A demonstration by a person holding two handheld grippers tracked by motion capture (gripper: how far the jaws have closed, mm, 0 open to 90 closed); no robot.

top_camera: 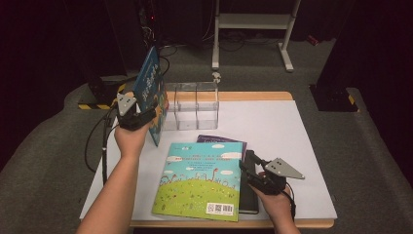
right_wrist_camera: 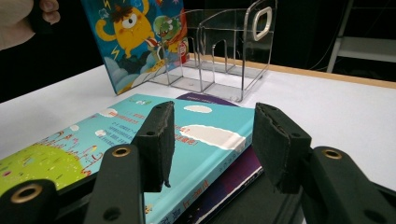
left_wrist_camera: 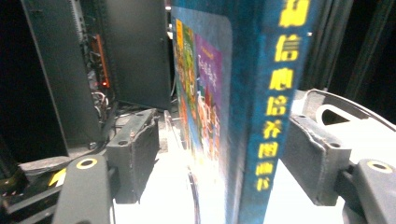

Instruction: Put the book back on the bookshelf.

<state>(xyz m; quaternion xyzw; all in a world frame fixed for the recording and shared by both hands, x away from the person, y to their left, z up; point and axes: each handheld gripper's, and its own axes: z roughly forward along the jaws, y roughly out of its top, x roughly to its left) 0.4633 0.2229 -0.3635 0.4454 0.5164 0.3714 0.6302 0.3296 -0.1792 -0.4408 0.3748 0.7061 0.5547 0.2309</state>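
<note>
Between the left gripper jaws stands the upright blue book, clamped; the right gripper gapes over the green book.

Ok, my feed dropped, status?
Left gripper shut on blue book, upright beside clear rack. Right gripper open, by flat books. Nothing in the way.

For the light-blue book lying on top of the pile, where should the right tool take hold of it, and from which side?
Grip the light-blue book at its right long edge, coming in from the right, probably best. That edge lies raised on the purple book and the black book, so one jaw can likely slide beneath. The open right tool faces that edge.
</note>
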